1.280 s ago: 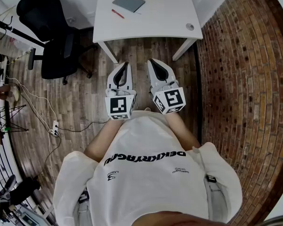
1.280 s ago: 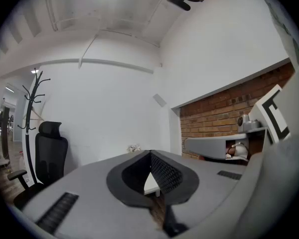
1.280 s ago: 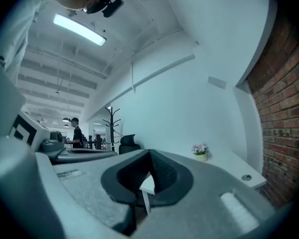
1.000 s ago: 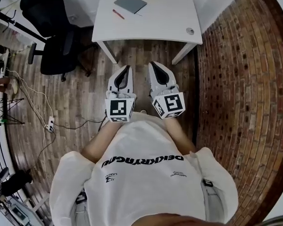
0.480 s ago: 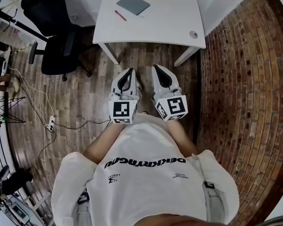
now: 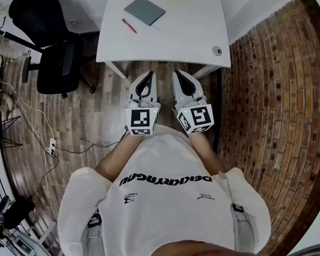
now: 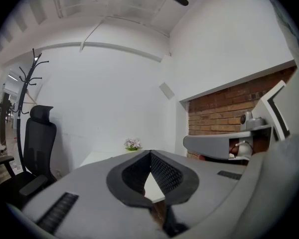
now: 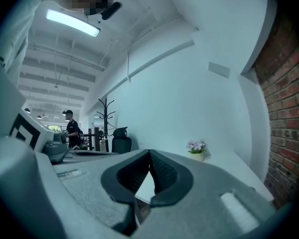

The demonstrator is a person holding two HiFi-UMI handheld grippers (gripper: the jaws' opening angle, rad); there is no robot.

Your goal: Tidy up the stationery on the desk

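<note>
Left tool (image 6: 148,74), right tool (image 6: 177,73): jaws pressed together, empty, just short of surface (image 6: 192,31) front edge. Red pen (image 6: 129,26), grey notebook (image 6: 144,10) lie far left, close together. Risk: arriving closed nudges pen, sends it rolling off; low approach clips edge.

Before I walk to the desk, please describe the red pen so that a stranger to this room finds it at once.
Look at the white desk beside the black office chair. On its top lies a grey notebook, and the red pen lies apart from it, toward the chair side and the front edge. It is the only thin, red thing on the desk.
</note>
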